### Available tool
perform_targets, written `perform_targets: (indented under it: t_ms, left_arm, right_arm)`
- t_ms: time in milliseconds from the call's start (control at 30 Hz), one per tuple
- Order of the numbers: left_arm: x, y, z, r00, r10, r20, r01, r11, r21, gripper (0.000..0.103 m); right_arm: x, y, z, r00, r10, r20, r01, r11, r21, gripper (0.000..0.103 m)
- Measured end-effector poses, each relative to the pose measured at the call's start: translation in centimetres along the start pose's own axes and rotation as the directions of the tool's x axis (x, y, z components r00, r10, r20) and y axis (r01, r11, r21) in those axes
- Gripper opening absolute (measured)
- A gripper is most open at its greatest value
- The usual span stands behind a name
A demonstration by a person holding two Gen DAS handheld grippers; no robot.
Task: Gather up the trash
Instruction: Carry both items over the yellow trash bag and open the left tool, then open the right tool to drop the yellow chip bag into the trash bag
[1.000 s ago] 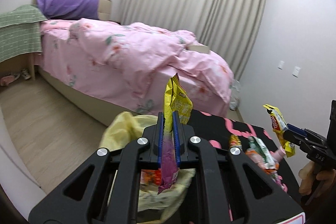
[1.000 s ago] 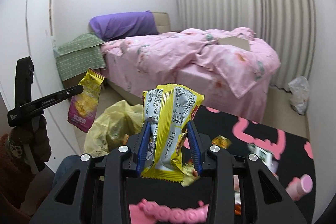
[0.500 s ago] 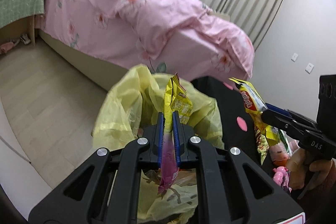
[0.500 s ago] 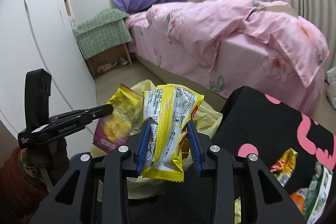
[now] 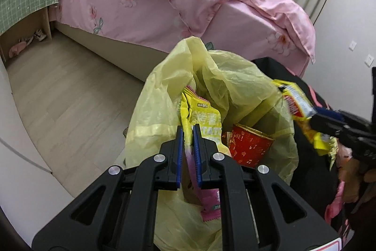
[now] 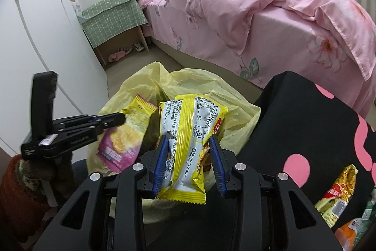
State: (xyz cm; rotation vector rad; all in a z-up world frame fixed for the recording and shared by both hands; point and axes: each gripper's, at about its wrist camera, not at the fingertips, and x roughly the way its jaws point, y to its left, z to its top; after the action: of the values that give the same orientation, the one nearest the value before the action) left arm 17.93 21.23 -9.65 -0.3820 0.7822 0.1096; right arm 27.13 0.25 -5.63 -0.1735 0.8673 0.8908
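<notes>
bedroom floor, yellow bag (image 5: 164, 95) open; both fingers pinch crinkled yellow wrappers (image 6: 188, 133) over it

My left gripper (image 5: 188, 133) sits over the open mouth of the trash bag (image 5: 164, 114), with a chip packet (image 5: 202, 119) pinched between its fingers and hanging into the bag. A cup (image 5: 249, 145) lies inside, just right of it. My right gripper (image 6: 189, 147) hangs beside the left one, over the same bag, clamping a snack wrapper (image 6: 190, 133). Right of it lies a mat (image 6: 293, 133) with another wrapper (image 6: 336, 194) on it. The bed (image 5: 188, 4) stands beyond the bag.
</notes>
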Motion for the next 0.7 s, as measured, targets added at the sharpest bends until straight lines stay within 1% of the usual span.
perform_targets:
  t_ms: [100, 133, 167, 200, 233, 267, 333, 367, 400, 500, 600, 700]
  left_arm:
    - [-1.0, 0.2, 0.0, 0.998, -0.056, 0.019, 0.057, 0.998, -0.030, 0.009]
    - [-1.3, 0.3, 0.1, 0.997, -0.076, 0.019, 0.076, 0.996, -0.048, 0.012]
    - [-1.8, 0.5, 0.2, 0.993, -0.116, 0.018, 0.117, 0.990, -0.077, 0.023]
    - [-2.4, 0.5, 0.2, 0.989, -0.146, 0.027, 0.148, 0.984, -0.095, 0.039]
    - [-2.8, 0.5, 0.3, 0.987, -0.157, 0.039, 0.160, 0.982, -0.103, 0.045]
    - [-3.2, 0.4, 0.5, 0.986, -0.159, 0.055, 0.164, 0.981, -0.108, 0.047]
    - [-4.3, 0.4, 0.8, 0.986, -0.143, 0.087, 0.152, 0.982, -0.111, 0.050]
    - [-4.7, 0.5, 1.0, 0.986, -0.132, 0.100, 0.143, 0.983, -0.113, 0.053]
    - [-5.1, 0.5, 1.1, 0.986, -0.113, 0.120, 0.127, 0.985, -0.118, 0.056]
    - [-6.2, 0.7, 1.4, 0.985, -0.053, 0.166, 0.075, 0.988, -0.132, 0.061]
    - [-6.6, 0.8, 1.4, 0.982, -0.035, 0.184, 0.062, 0.988, -0.144, 0.062]
    - [-7.0, 0.9, 1.3, 0.980, -0.040, 0.194, 0.072, 0.985, -0.159, 0.062]
  right_arm:
    - [0.7, 0.2, 0.2, 1.000, 0.021, 0.004, -0.021, 1.000, -0.001, 0.036]
    - [0.9, 0.4, 0.3, 0.999, 0.031, 0.006, -0.031, 1.000, -0.002, 0.040]
    - [1.0, 0.4, 0.3, 0.999, 0.033, 0.008, -0.033, 0.999, 0.002, 0.044]
    - [1.0, 0.5, 0.4, 0.999, 0.038, 0.010, -0.038, 0.999, 0.007, 0.046]
    - [1.0, 0.5, 0.5, 0.999, 0.050, 0.015, -0.050, 0.999, 0.013, 0.048]
    - [1.1, 0.5, 0.6, 0.999, 0.052, 0.017, -0.052, 0.999, 0.016, 0.051]
    - [1.0, 0.5, 0.6, 0.999, 0.046, 0.020, -0.046, 0.999, 0.015, 0.052]
    - [0.9, 0.6, 0.5, 0.999, 0.042, 0.025, -0.042, 0.999, 0.014, 0.052]
    - [0.7, 0.6, 0.5, 0.999, 0.036, 0.032, -0.037, 0.999, 0.013, 0.053]
    - [-0.2, 0.4, 0.2, 0.999, 0.026, 0.044, -0.026, 1.000, 0.016, 0.053]
    - [-1.4, 0.1, 0.0, 0.998, 0.025, 0.063, -0.026, 0.999, 0.021, 0.053]
    - [-2.8, 0.0, 0.1, 0.994, 0.035, 0.104, -0.037, 0.999, 0.013, 0.054]
